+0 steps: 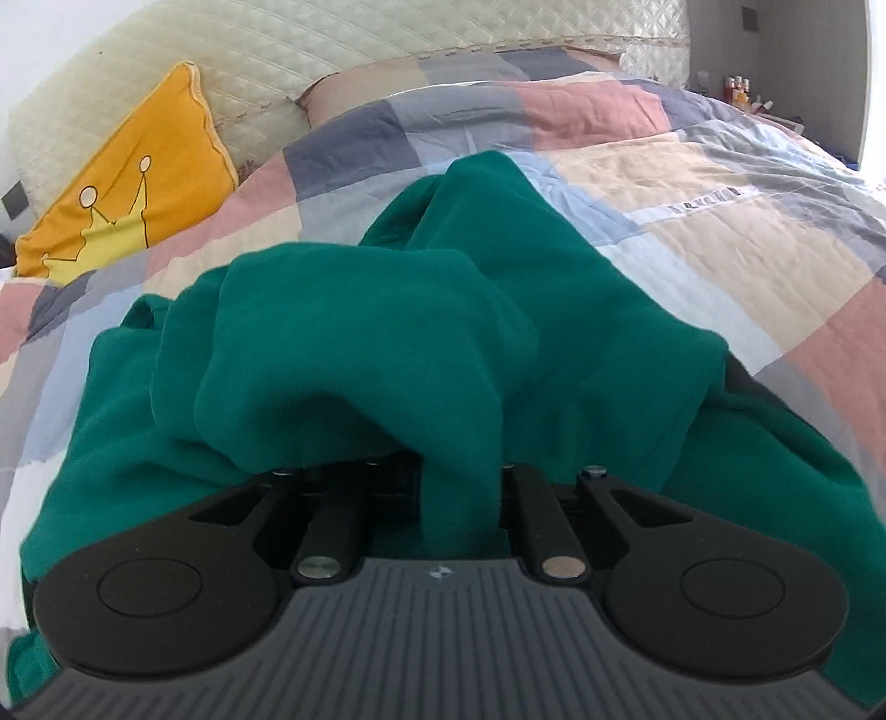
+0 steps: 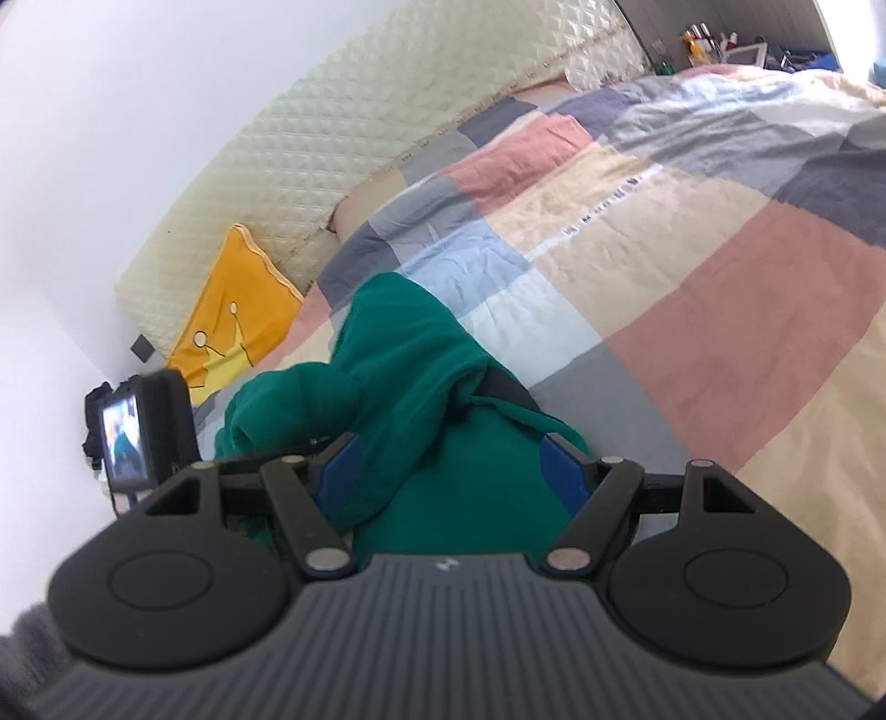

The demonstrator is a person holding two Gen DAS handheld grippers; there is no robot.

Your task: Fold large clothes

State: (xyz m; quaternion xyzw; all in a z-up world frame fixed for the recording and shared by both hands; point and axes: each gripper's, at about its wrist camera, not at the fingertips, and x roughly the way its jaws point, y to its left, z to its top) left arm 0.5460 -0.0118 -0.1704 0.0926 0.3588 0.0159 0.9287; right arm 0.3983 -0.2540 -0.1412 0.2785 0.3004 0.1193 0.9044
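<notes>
Left wrist: soft green garment (image 1: 387,332) bunched on patchwork quilt (image 1: 692,194).

You are working in soft, even daylight. It comes from the right of both views, where a window edge burns out to white. Shadows are faint, darkest in the folds of the bunched green fleece garment (image 1: 387,343). The pale wall in the right wrist view is washed out and featureless. Fisheye distortion bows the cream quilted headboard (image 1: 343,50) and curves the checked patchwork quilt (image 2: 692,288) towards the corners. Both pictures look slightly soft, and their outer edges smear.
</notes>
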